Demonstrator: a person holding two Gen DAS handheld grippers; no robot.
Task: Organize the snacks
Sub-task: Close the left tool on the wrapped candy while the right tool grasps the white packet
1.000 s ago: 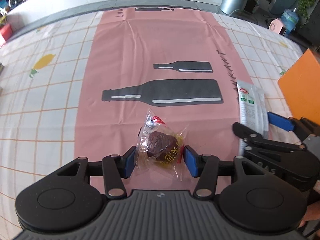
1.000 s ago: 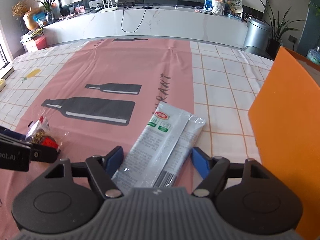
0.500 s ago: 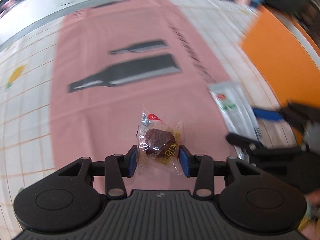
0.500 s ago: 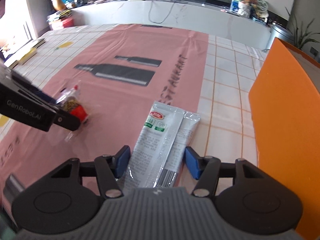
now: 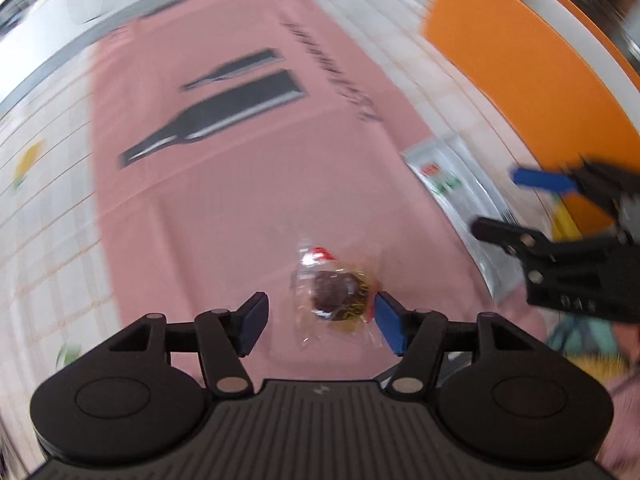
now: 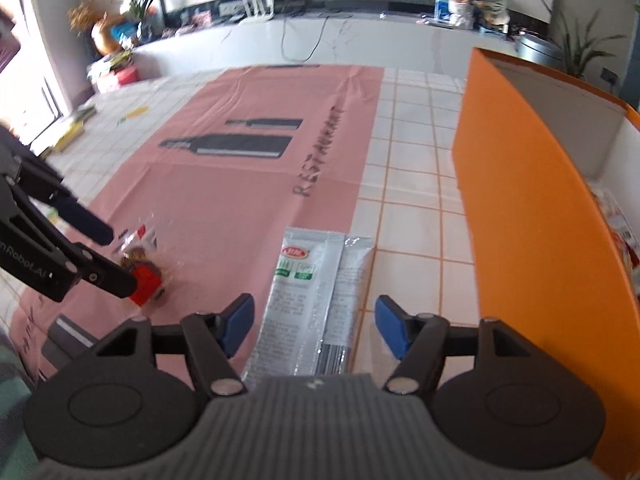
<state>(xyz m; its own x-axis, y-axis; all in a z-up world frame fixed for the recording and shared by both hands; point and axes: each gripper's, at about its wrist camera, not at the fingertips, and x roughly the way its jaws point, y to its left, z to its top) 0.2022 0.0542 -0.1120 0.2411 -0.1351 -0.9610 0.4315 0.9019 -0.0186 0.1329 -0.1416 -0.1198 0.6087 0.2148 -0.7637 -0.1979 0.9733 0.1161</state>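
Note:
A small clear-wrapped dark snack lies on the pink cloth between the pads of my left gripper. Its jaws are opening: the left pad stands well off the wrapper and the right pad is just at its edge. In the right wrist view the same snack sits under the left gripper. A white sachet with a red and green label lies flat between the pads of my right gripper. Those jaws are opening too, with a gap on each side of the sachet.
A tall orange box stands on the tiled tablecloth right of the sachet, with packets inside. The pink cloth with bottle prints runs away to the far edge. The right gripper shows over the sachet in the left wrist view.
The left jaws pinched the snack half a second ago and have since spread apart. The right jaws narrowed around the sachet, then widened. Both views have swung toward the orange box.

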